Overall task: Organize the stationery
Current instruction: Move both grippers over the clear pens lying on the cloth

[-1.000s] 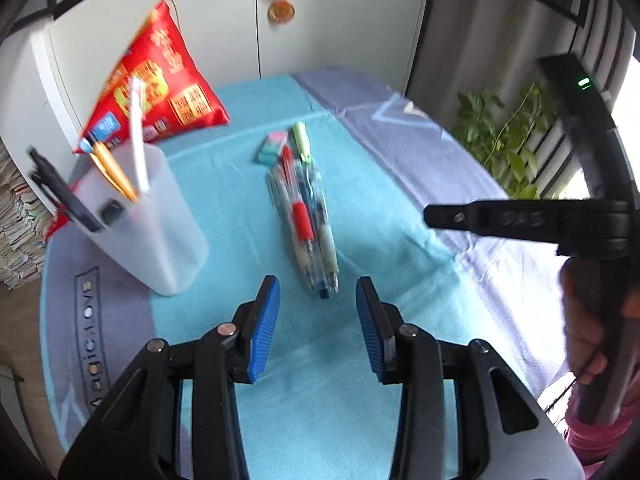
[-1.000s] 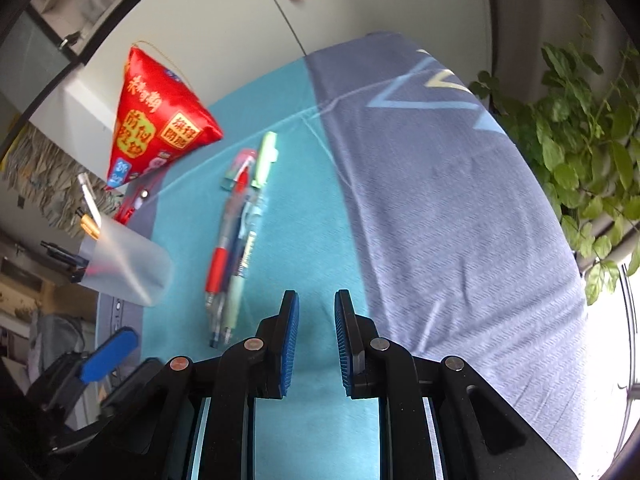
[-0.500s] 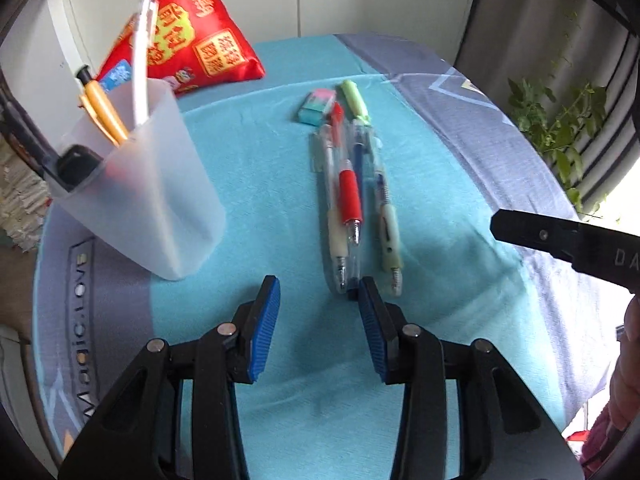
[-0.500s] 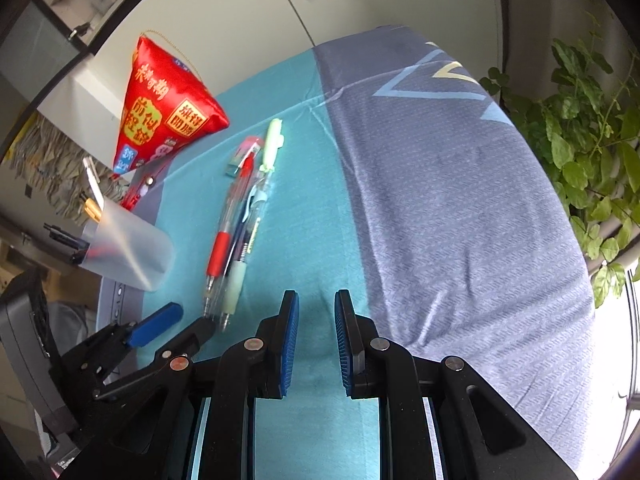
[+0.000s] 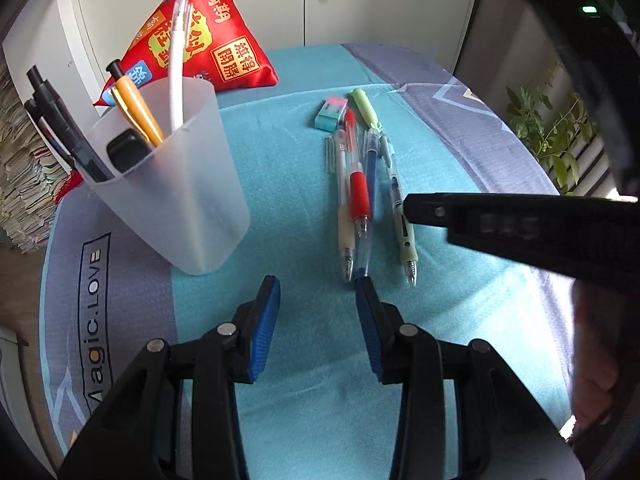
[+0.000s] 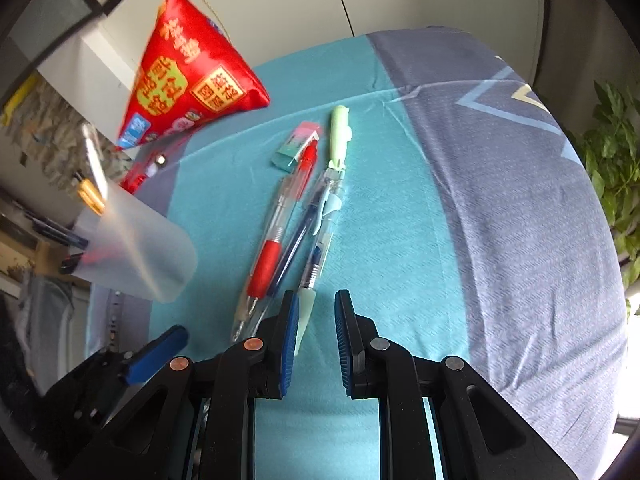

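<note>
Several pens lie side by side on the teal cloth: a red-grip pen (image 5: 359,196) (image 6: 264,268), a blue pen (image 5: 370,168) (image 6: 300,232), a clear cream-grip pen (image 5: 344,236) and a pale green-grip pen (image 5: 400,216) (image 6: 320,248). Beyond them lie a green highlighter (image 5: 365,109) (image 6: 339,132) and an eraser (image 5: 331,112) (image 6: 294,148). A frosted cup (image 5: 172,184) (image 6: 136,256) on the left holds several pens. My left gripper (image 5: 317,282) hovers just short of the pen tips, its jaws closing slightly with nothing between them. My right gripper (image 6: 317,295) stands narrowly open over the pale green pen's tip.
A red printed pouch (image 5: 208,40) (image 6: 188,76) leans against the white cabinet behind the cup. A potted plant (image 5: 548,132) stands beyond the round table's right edge. The grey cloth (image 6: 500,200) covers the right side. A hand (image 5: 592,340) holds the right gripper.
The right gripper has slid left across the cloth until its fingers reach the pale green pen's tip. The left gripper has drifted slightly nearer the pen tips, with the cup now closer.
</note>
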Tool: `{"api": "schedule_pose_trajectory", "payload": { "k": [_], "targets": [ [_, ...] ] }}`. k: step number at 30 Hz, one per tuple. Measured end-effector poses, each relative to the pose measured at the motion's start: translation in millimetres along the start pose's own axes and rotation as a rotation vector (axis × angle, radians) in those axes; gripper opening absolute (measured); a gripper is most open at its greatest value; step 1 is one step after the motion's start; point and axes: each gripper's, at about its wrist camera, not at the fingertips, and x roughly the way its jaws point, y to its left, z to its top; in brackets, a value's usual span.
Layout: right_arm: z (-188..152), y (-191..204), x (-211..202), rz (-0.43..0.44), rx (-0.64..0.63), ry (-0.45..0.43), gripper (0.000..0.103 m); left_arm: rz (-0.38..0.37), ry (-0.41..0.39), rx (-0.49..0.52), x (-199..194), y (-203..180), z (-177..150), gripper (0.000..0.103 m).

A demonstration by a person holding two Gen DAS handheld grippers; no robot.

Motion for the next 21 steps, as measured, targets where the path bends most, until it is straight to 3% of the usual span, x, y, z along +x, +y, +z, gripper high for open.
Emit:
{"api": "schedule_pose_trajectory", "payload": {
  "k": [9, 13, 15, 18, 20, 21],
  "targets": [
    [3, 11, 5, -0.048, -0.039, 0.003, 0.018, -0.011, 0.008, -0.002, 13, -4, 11, 0.038],
    [4, -2, -2, -0.163, -0.019, -0.019, 0.018, -0.018, -0.002, 0.010, 20, -10, 18, 0.040],
    [4, -14, -3, -0.132, 0.021, -0.002, 0.018, -0.014, -0.004, 0.004, 23, -10, 21, 0.039],
    [3, -23, -4, -0.055, 0.072, 0.024, 0.018, -0.028, -0.002, 0.004, 24, -8, 23, 0.030],
    [4, -22, -7, -0.037, 0.077, 0.017, 0.018, -0.018, 0.021, 0.017, 25, -7, 20, 0.011],
    [4, -20, -9, -0.034, 0.072, 0.012, 0.018, -0.018, 0.030, 0.015, 27, -5, 18, 0.014]
  ]
}}
